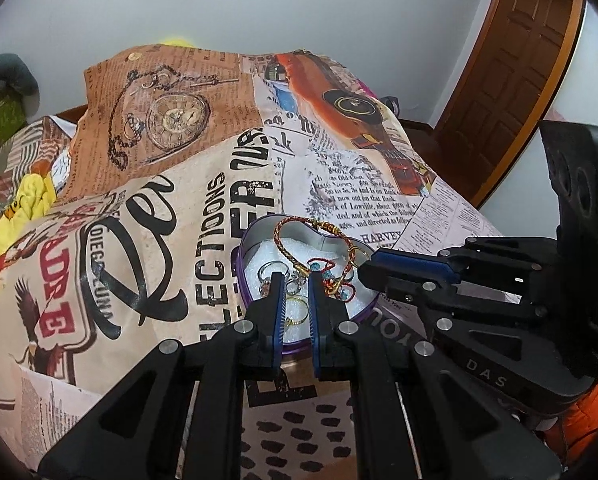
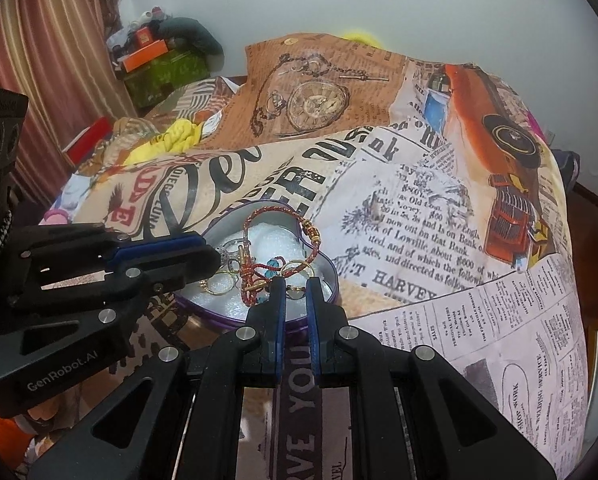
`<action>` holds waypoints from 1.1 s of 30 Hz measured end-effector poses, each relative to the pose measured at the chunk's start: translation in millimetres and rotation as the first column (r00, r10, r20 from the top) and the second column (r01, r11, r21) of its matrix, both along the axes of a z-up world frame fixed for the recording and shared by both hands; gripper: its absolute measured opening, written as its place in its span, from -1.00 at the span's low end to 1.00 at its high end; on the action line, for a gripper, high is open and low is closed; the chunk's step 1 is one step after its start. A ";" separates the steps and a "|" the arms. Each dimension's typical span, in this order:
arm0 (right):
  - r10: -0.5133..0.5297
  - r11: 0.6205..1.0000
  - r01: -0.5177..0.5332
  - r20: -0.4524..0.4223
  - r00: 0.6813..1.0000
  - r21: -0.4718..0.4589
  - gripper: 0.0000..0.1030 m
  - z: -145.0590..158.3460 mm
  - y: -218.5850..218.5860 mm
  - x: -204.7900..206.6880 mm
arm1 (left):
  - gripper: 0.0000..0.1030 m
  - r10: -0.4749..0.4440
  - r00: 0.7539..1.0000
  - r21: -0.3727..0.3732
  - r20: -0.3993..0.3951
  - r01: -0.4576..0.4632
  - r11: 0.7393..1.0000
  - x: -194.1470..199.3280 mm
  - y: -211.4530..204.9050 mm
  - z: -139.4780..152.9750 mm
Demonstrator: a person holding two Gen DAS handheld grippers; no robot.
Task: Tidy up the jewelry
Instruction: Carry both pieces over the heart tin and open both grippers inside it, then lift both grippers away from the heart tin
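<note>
Printed bedspread: heart tin holds bracelet, rings, untouched; left gripper, right gripper closed, empty; sorting unstarted

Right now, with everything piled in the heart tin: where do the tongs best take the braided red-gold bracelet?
Probably the braided arc of the braided red-gold bracelet at the heart tin's far rim. It rises clear of the rings. Come from above, one finger inside the loop, one outside. Avoid the clasp end, tangled with the beaded red cord.
</note>
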State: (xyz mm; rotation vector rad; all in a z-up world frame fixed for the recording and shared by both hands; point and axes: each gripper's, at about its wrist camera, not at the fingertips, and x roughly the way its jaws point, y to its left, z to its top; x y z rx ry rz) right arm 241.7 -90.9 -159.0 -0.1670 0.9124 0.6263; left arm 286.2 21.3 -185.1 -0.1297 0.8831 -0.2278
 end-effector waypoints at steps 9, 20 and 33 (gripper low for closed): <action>0.000 1.000 0.000 -0.001 1.000 -0.021 -0.59 9.4 2.1 -3.5 | -0.53 0.047 0.999 -0.030 0.004 -0.047 0.998 -8.4 10.4 10.6; -0.059 0.998 0.057 0.140 0.988 0.017 -0.47 69.5 -11.0 -38.1 | -0.51 0.086 0.987 -0.031 0.138 -0.083 0.996 -46.8 16.9 74.4; -0.263 0.952 0.145 0.477 0.839 0.270 -0.47 198.5 -58.8 -154.0 | -0.51 0.130 0.847 0.012 0.515 -0.158 0.987 -167.9 -5.6 197.9</action>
